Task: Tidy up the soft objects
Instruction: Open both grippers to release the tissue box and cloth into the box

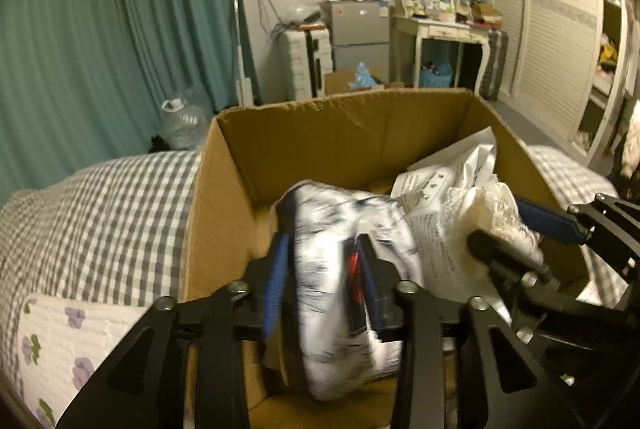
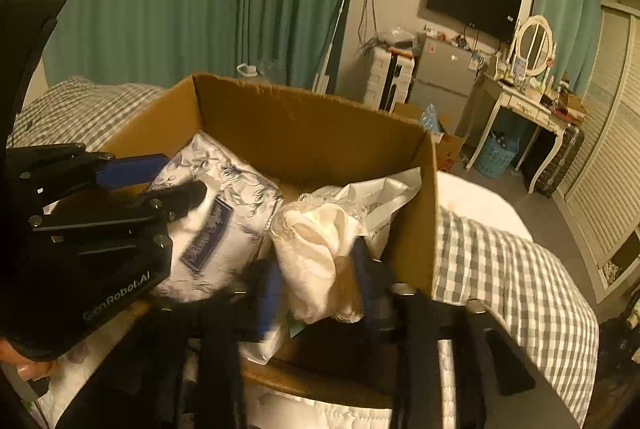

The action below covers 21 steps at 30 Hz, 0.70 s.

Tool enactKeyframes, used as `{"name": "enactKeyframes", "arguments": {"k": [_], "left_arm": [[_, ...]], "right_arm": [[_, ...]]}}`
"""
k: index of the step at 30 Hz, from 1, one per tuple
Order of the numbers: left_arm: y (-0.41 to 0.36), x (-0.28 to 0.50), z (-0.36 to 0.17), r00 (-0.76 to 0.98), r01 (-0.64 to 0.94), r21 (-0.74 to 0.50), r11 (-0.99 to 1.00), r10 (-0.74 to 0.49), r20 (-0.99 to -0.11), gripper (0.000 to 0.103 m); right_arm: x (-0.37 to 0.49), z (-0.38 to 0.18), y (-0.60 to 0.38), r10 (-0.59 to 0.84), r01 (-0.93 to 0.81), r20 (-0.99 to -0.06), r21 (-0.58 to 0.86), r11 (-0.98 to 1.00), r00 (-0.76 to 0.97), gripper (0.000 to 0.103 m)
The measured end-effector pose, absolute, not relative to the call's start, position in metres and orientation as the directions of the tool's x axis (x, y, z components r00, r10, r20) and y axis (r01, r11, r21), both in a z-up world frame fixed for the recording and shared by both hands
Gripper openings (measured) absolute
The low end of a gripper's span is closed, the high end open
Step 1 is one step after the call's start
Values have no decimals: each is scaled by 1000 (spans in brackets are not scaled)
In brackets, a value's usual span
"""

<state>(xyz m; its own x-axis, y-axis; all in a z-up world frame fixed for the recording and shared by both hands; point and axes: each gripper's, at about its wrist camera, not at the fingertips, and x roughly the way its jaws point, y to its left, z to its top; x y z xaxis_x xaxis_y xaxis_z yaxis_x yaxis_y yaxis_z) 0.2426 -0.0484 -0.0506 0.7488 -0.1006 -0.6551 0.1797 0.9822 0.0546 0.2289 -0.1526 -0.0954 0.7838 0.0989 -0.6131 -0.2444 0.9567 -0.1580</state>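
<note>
Teal curtains (image 1: 120,9) are hanging behind a bed covered by a grey checked bedspread (image 1: 120,209), and an open cardboard box (image 1: 320,133) is resting on that bed. Both grippers are working over the box opening.

The left gripper (image 1: 324,269) is pinching a white floral-print soft bundle (image 1: 336,229) between its blue-padded fingers (image 1: 278,281); the bundle is sitting low against the left inner side of the box. The right gripper (image 2: 316,277) is pinching a cream lace-edged fabric item (image 2: 312,241), which is lying just beside the bundle and touching white printed packaging (image 1: 444,197) at the box's right side.

Recommended procedure, as a judgement:
- Lower each item until the box floor is supporting it before spreading the jaws.
- Release one side at a time, since the two items are crowding each other.
- Withdraw upward, keeping the fingers away from the cardboard walls.

Risk: loose lace is likely to be catching on a finger during withdrawal.
</note>
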Motion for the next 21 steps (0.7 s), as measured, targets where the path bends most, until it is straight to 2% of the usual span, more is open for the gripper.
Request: {"name": "enactKeyframes", "arguments": {"k": [1,5,10,13,15,16,18,21], "left_arm": [[-47,241,-47,754,174,44,984,-104,-648,45],[-40,231,-27,790,143,58,988,-79,-608,68],[-24,212,8,833,125,26,992,-90,-546,70],[-14,194,31,853,126,-1,992,-109,-511,75],[-8,180,47,870,127,-14,992,-118,-479,89],[-5,172,55,878,126,-20,992,-121,-463,92],[1,156,71,893,128,-34,991,-130,-431,95],[9,134,87,906,129,-45,991,-136,-401,96]], "right_arm": [[225,-91,-153,99,-240,-596,-162,957,797,48],[212,-74,-154,104,-229,-555,-161,960,825,55],[192,-47,-162,117,-207,-490,-132,969,864,58],[174,-21,-167,120,-194,-435,-130,972,892,71],[157,-2,-168,122,-184,-385,-127,975,915,79],[148,8,-169,123,-177,-359,-123,976,925,81],[132,25,-168,120,-165,-323,-116,980,939,94],[107,48,-169,107,-143,-274,-112,983,956,96]]}}
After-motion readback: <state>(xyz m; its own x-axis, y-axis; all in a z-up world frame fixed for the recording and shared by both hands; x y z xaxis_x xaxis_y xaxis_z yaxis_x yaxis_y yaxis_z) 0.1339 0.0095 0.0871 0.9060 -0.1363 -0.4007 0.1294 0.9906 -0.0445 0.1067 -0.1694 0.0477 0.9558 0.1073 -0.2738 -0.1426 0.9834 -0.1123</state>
